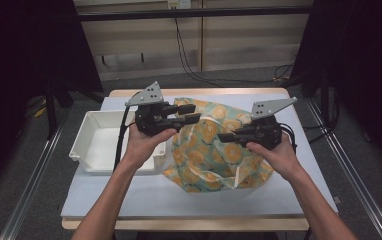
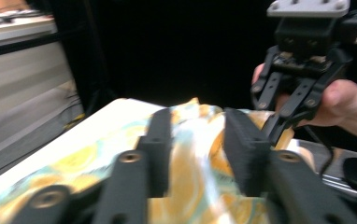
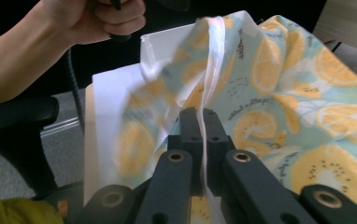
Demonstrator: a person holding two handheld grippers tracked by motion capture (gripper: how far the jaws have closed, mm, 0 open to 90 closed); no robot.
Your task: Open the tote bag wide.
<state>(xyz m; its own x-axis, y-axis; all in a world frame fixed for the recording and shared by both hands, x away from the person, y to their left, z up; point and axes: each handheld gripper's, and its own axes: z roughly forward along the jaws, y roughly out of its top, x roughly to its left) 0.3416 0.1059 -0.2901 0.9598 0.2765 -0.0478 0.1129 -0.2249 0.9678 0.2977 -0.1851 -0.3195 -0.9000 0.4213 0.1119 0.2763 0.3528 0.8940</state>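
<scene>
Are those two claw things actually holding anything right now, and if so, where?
The right gripper is shut on the fruit-print cloth's white edge strip. The left gripper is open above it, holding nothing.

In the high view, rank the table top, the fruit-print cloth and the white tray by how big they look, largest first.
1. Table top: widest by far.
2. Fruit-print cloth: bunched up, though it looks somewhat larger than the tray.
3. White tray: a hand and the cloth hide its right end, so its place below the cloth is uncertain.
</scene>
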